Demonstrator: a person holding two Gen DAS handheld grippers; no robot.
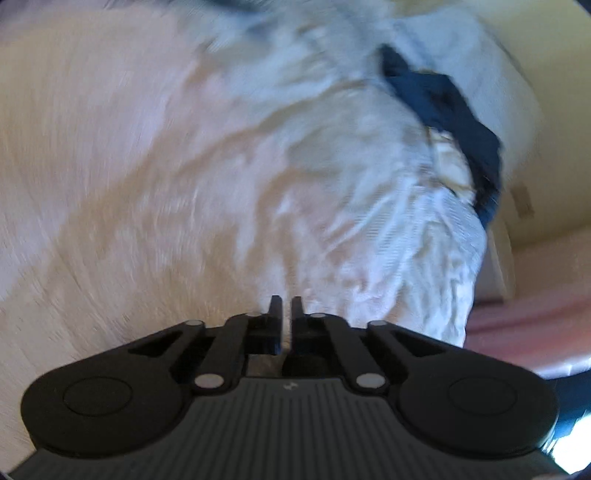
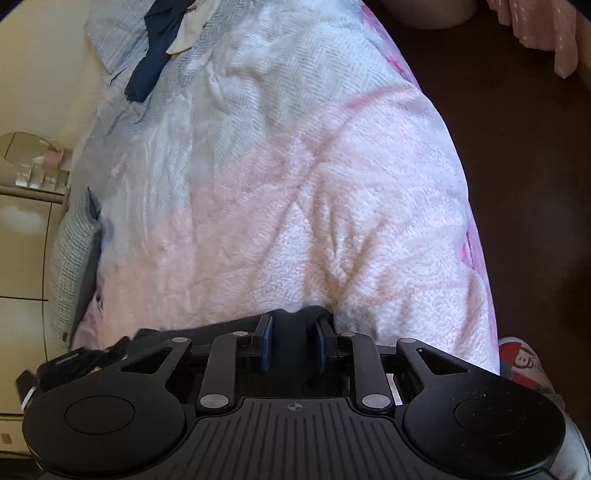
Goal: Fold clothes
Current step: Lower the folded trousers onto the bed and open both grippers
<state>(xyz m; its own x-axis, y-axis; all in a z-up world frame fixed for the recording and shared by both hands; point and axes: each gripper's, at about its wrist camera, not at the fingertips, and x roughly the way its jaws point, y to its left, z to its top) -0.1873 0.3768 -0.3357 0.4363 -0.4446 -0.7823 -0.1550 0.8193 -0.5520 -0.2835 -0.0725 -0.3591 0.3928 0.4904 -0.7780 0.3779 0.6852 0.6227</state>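
A black garment (image 2: 92,360) lies bunched at the near edge of the bed. A fold of it rises between the blue pads (image 2: 268,343) of my right gripper (image 2: 293,332), which is shut on it. The bed's pink and white fleece blanket (image 2: 314,184) spreads out beyond. The left wrist view is blurred. There my left gripper (image 1: 286,308) hovers over the same blanket (image 1: 184,184), its fingers almost together with only a thin slit and nothing visible between them. A navy garment (image 1: 447,122) (image 2: 147,66) lies at the far end of the bed.
A light striped shirt (image 2: 110,40) and a cream cloth (image 2: 188,33) lie by the navy garment. A grey pillow (image 2: 74,254) and a cream bedside cabinet (image 2: 22,258) stand at the left. Dark floor (image 2: 524,166) runs along the right, with a red and white shoe (image 2: 524,362).
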